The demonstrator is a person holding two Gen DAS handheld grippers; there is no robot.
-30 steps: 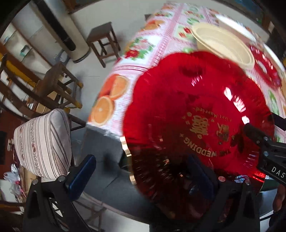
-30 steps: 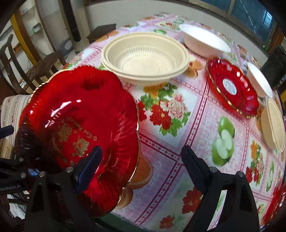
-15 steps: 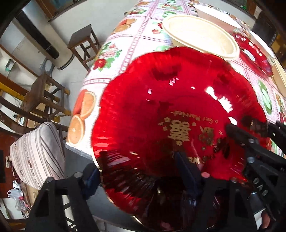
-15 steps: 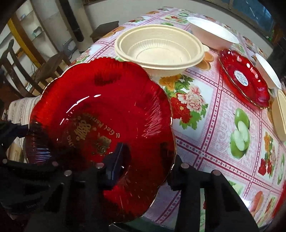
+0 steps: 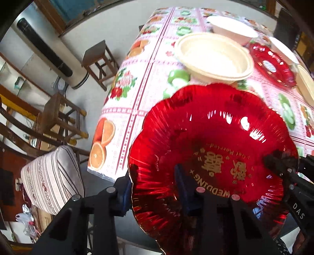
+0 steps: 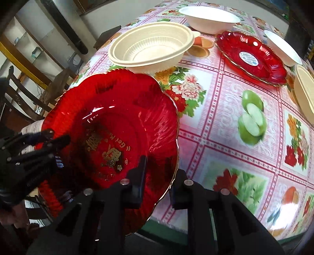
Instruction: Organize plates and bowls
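The red plate (image 6: 117, 121) looks like glossy, see-through plastic, ribbed toward its scalloped edge, with a thin gold rim and gold foil lettering. The second red plate (image 6: 253, 56) has the same shiny finish (plus a paper-like sticker at its centre). The cream bowl (image 6: 153, 47) is matt plastic with fine ribbing inside; the white bowl (image 6: 210, 17) is smooth and matt. The tablecloth (image 6: 225, 137) is glossy printed vinyl. The stool (image 5: 98, 60) is dull brown wood, the cushion (image 5: 51, 176) striped cloth. The gripper fingers (image 6: 137, 186) are matt black plastic with small metal screws
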